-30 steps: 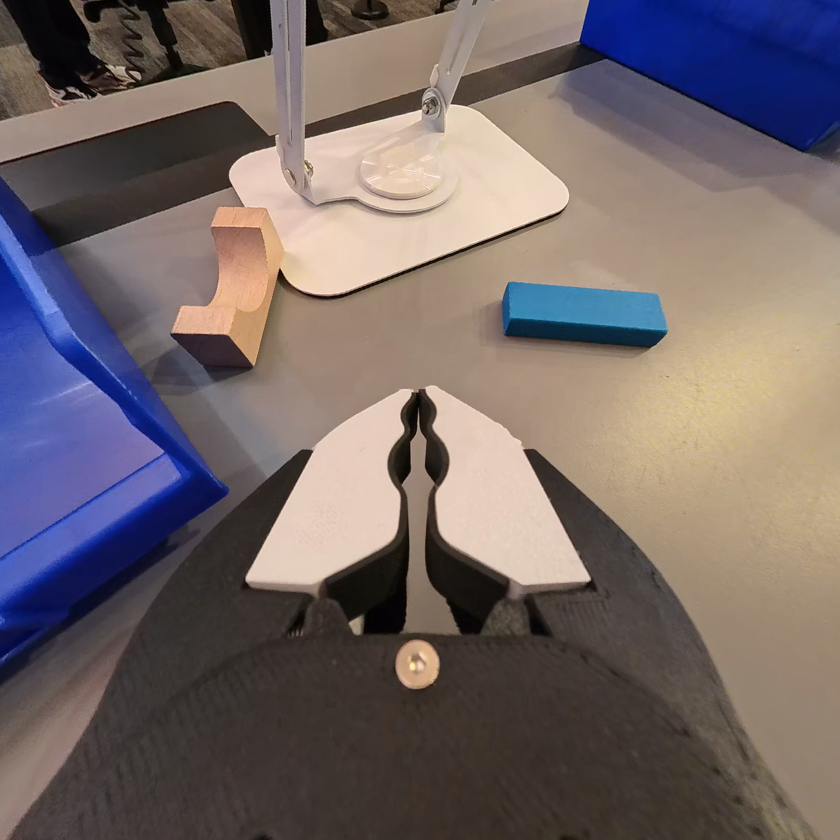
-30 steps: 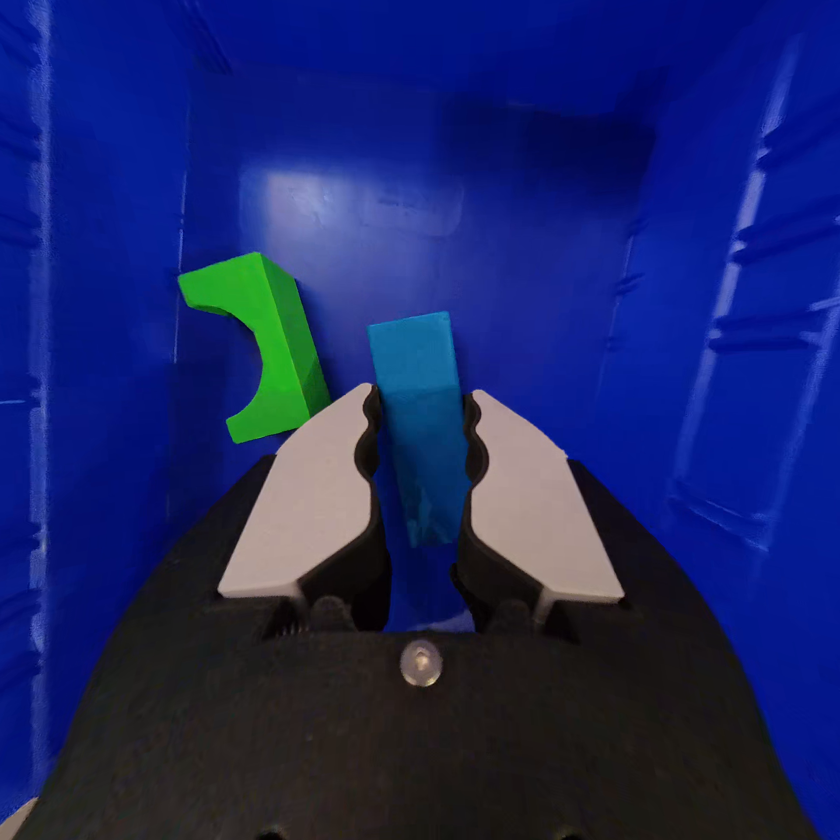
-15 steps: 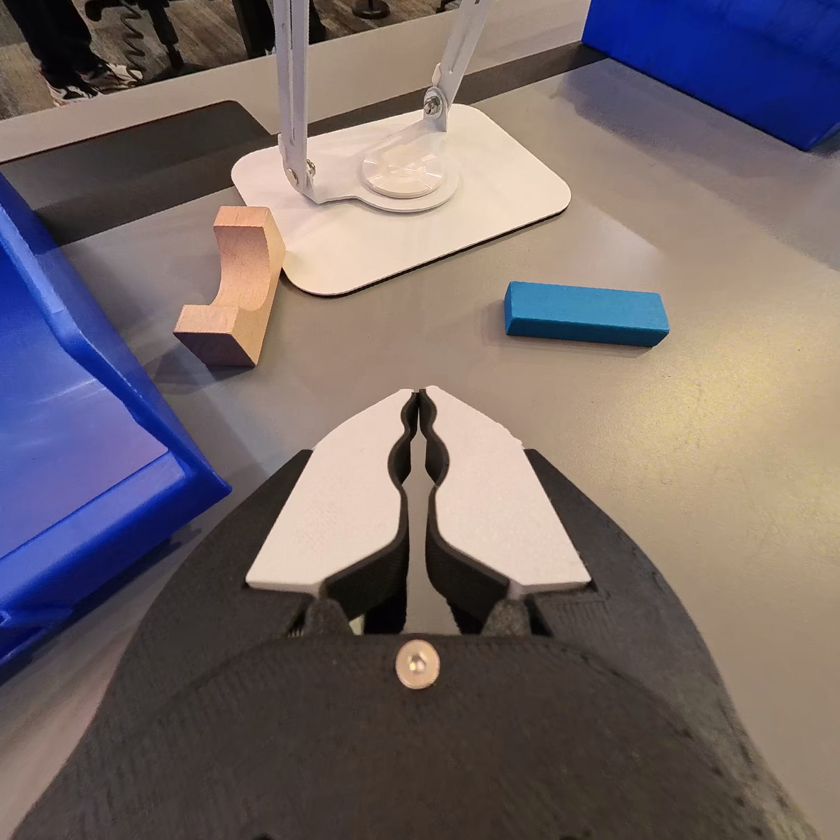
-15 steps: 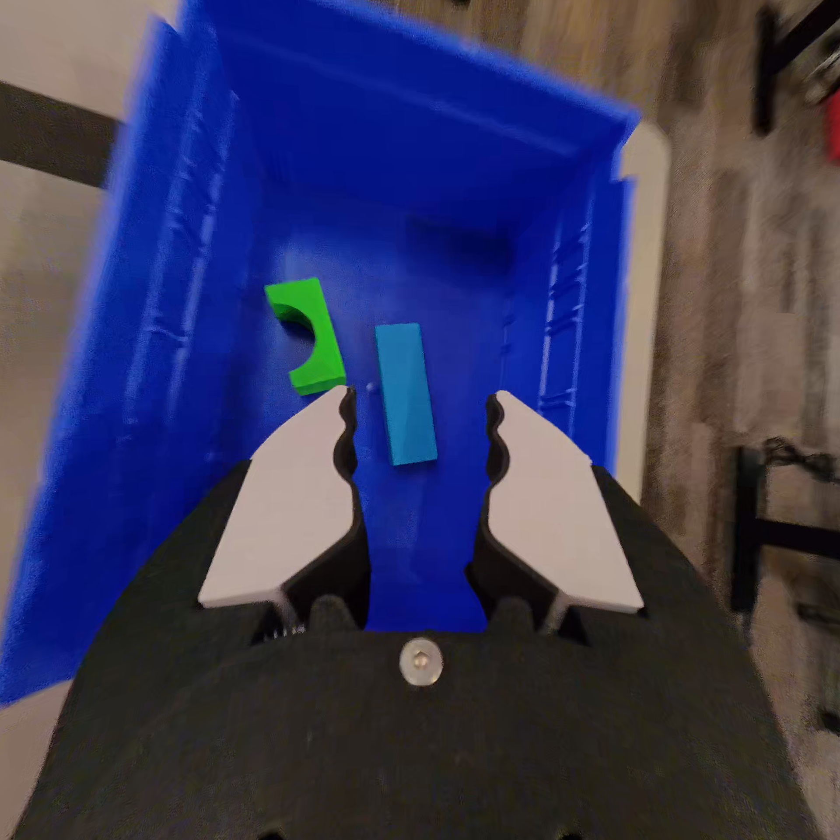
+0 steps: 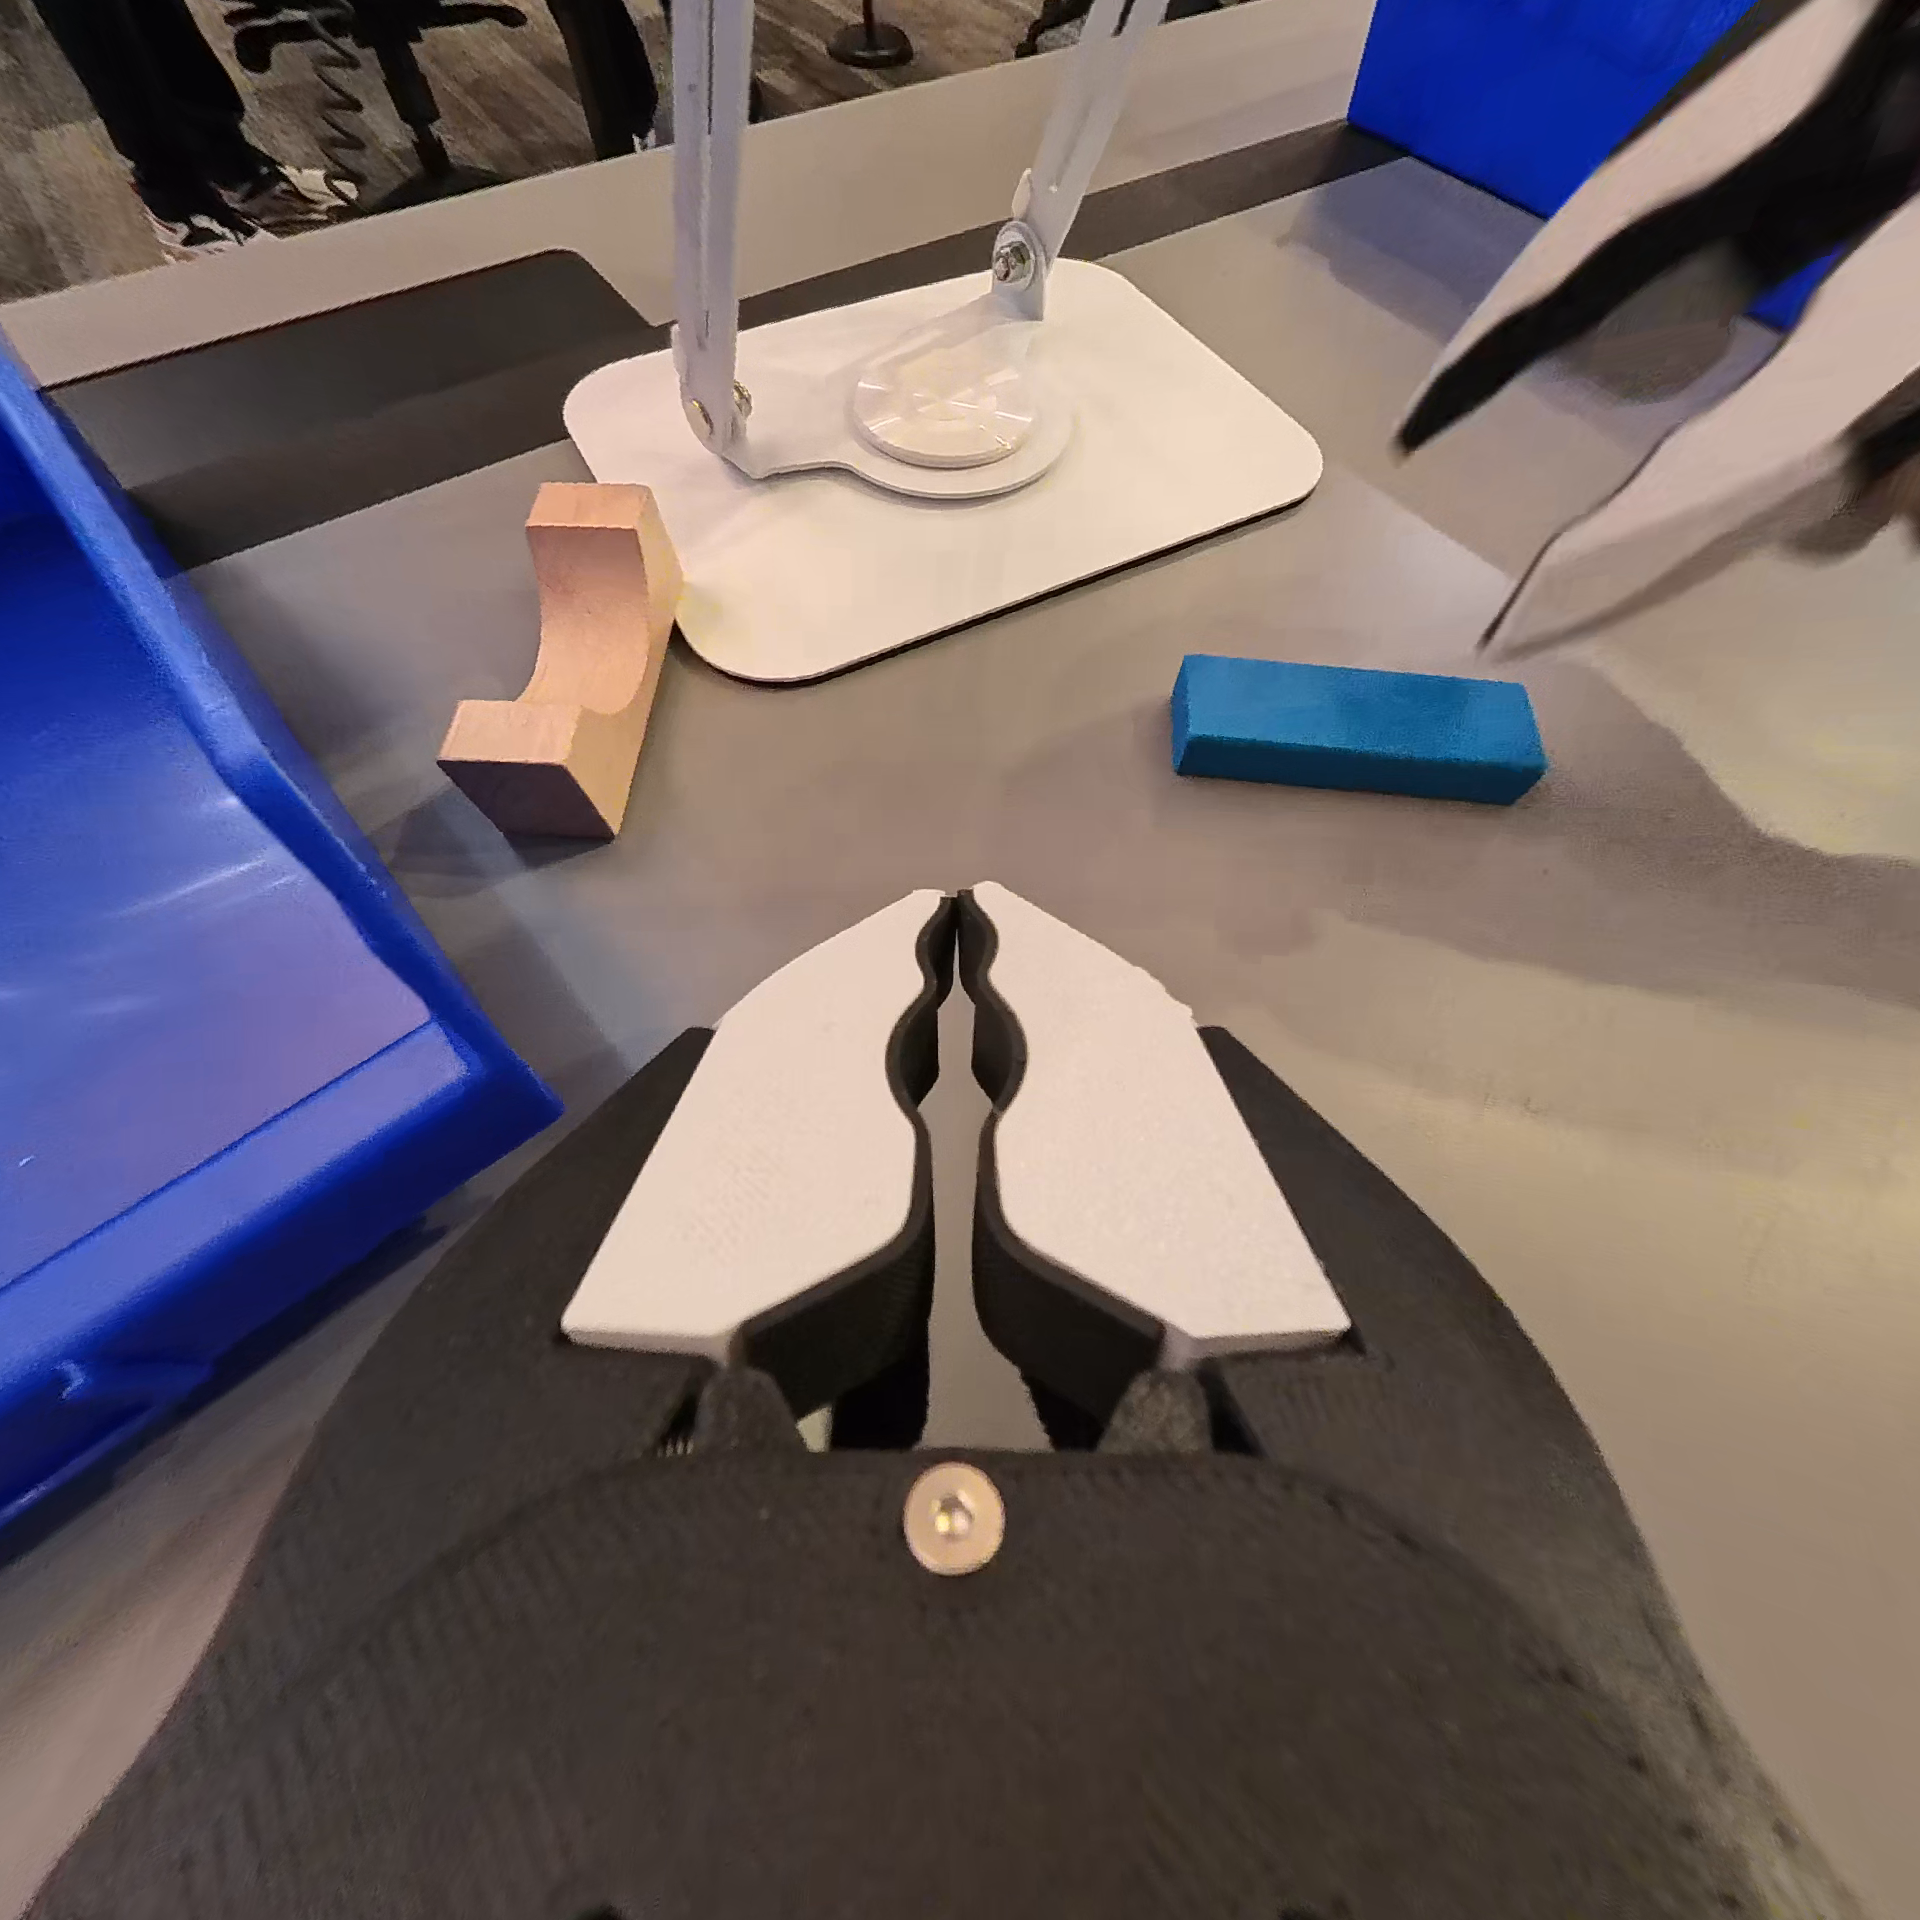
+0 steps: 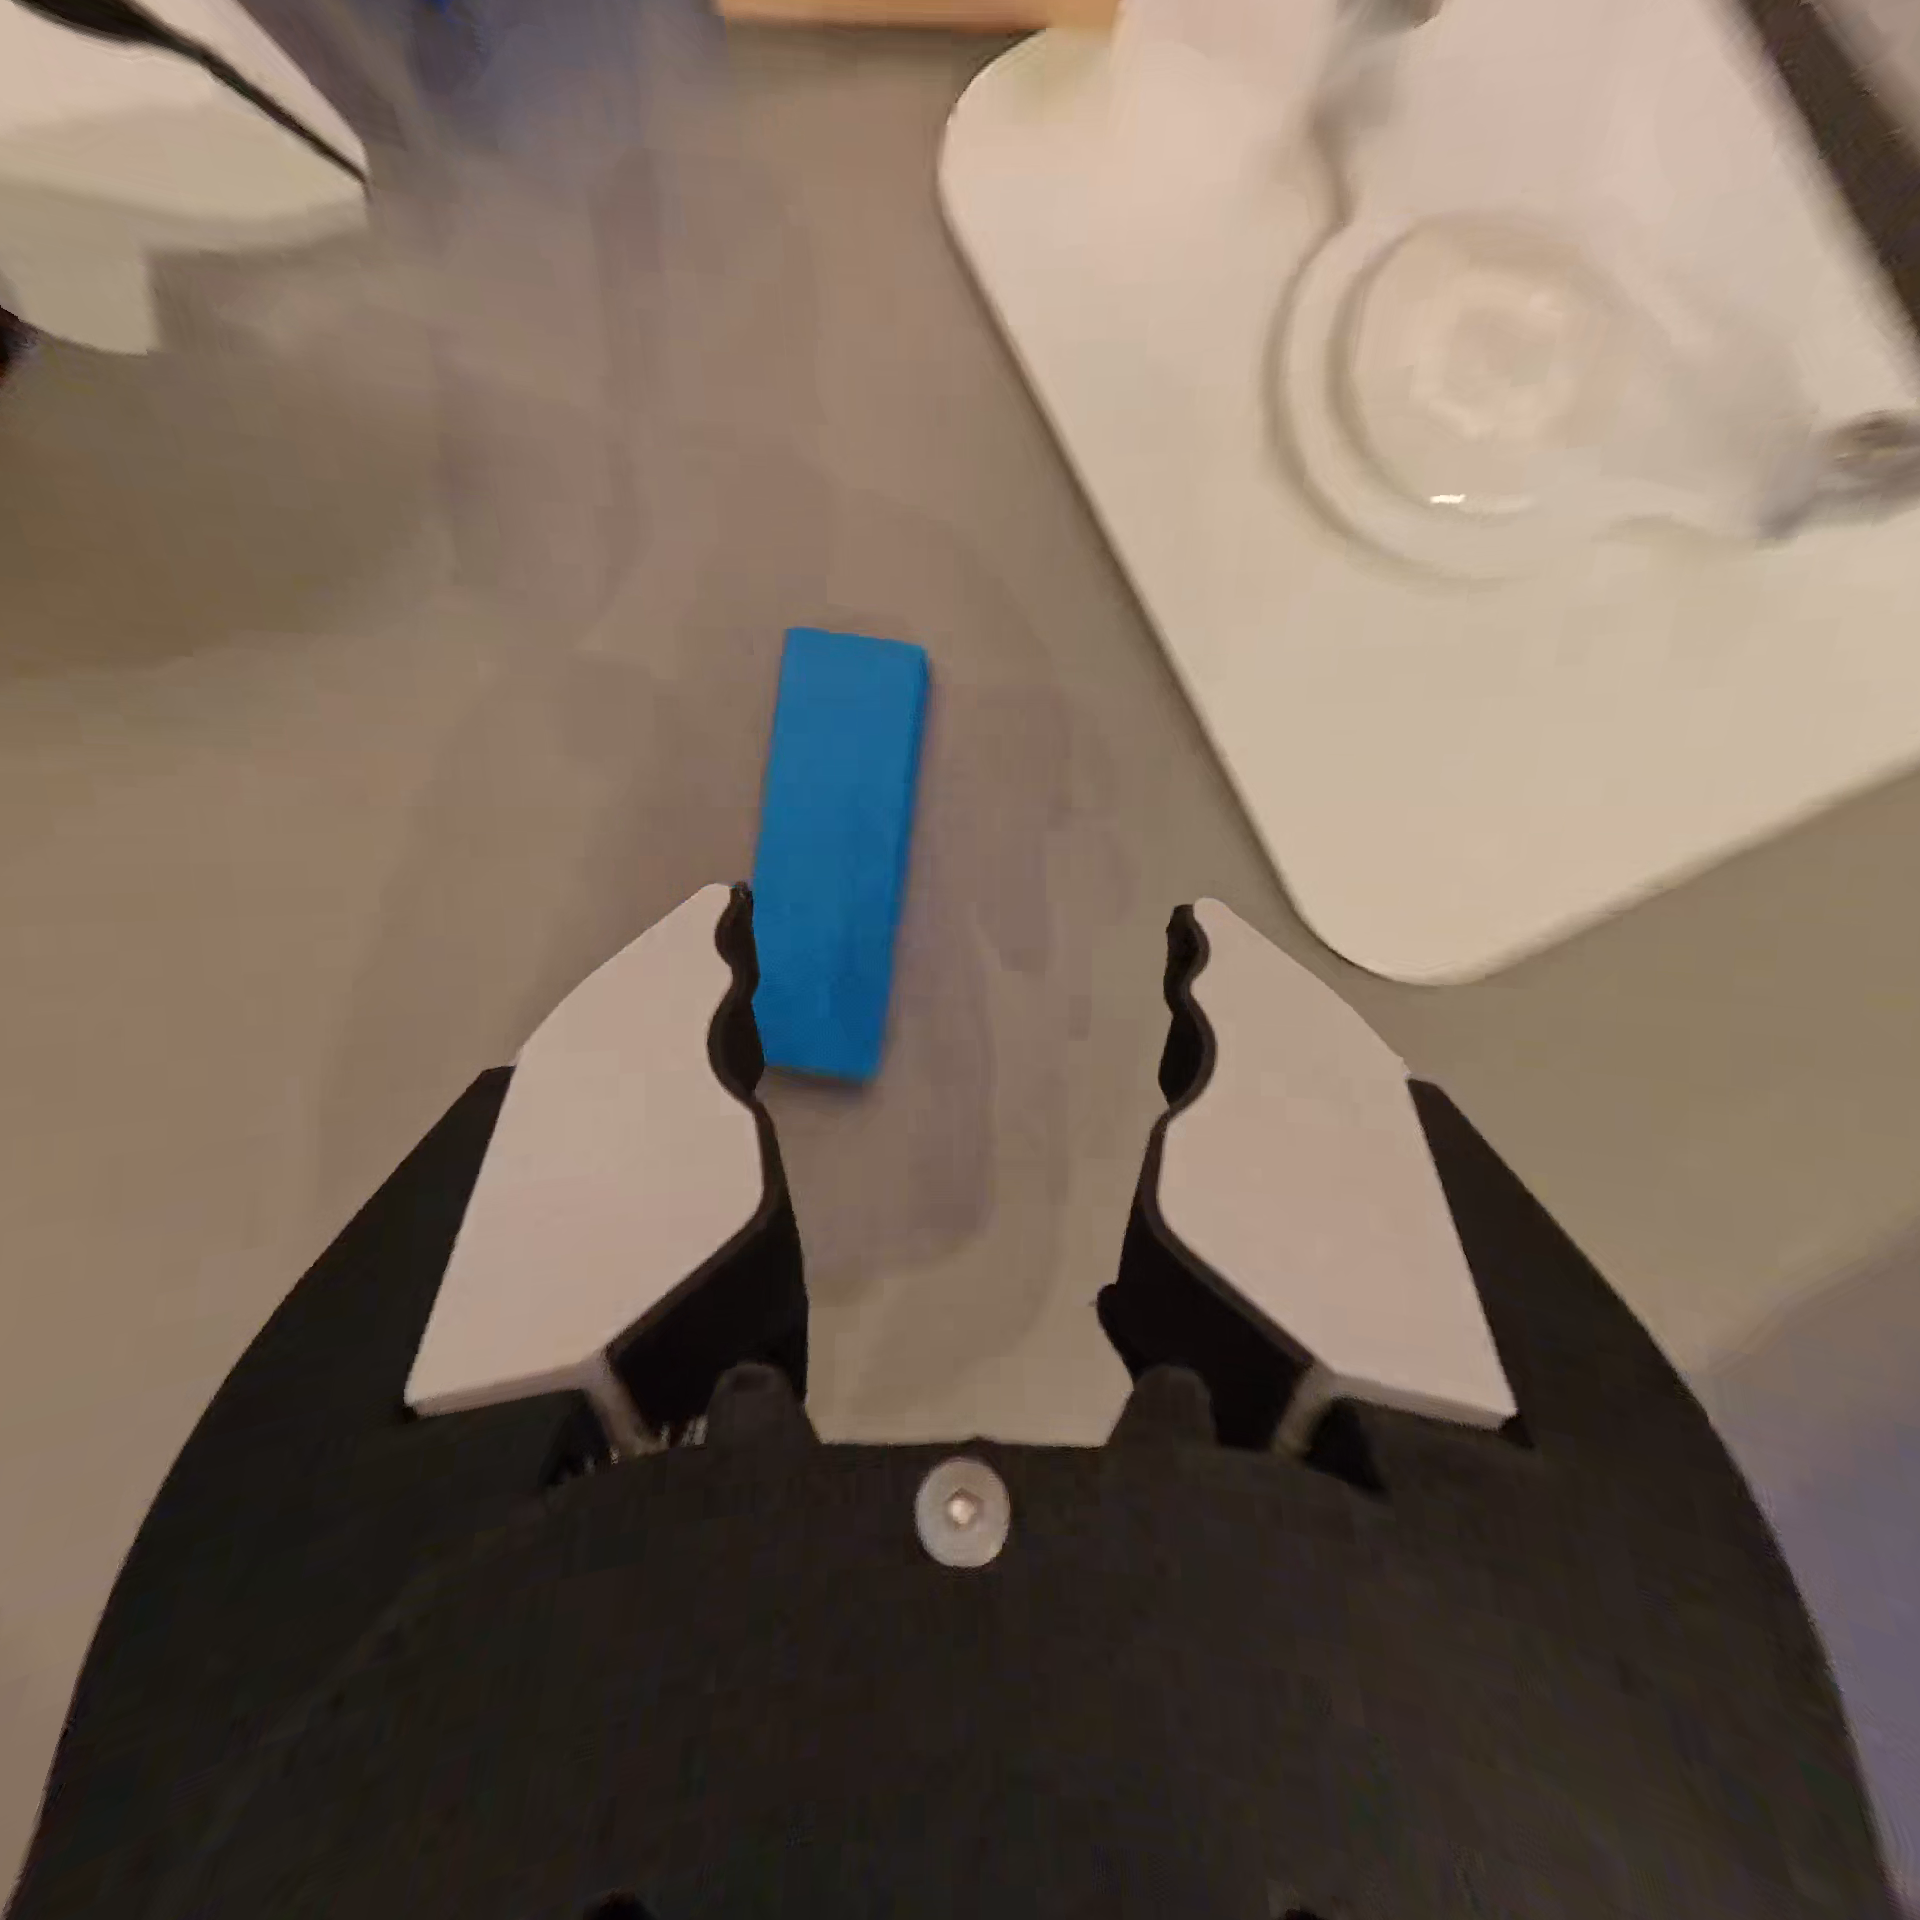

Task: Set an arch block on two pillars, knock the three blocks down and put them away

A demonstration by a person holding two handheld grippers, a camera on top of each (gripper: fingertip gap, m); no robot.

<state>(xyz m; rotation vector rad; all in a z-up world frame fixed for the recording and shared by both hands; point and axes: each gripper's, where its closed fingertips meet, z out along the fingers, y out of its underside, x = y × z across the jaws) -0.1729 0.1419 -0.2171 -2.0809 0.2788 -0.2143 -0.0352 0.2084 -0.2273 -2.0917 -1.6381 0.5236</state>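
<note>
Hovering with jaws wide and empty, the right gripper (image 6: pixel 956 904) overlooks the blue block (image 6: pixel 842 852); left gripper (image 5: pixel 956 894) jaws closed, empty.

The right gripper (image 5: pixel 1455 540) is smearing into blur at the frame's corner, its body running off the edge. The white stand base (image 6: pixel 1455 468) is blurring too, and a wooden block (image 6: pixel 914 8) is barely peeking in.

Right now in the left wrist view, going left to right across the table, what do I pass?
Blue bin → wooden arch block → white stand base → blue rectangular block → right tool, open, coming in from the upper right.
</note>
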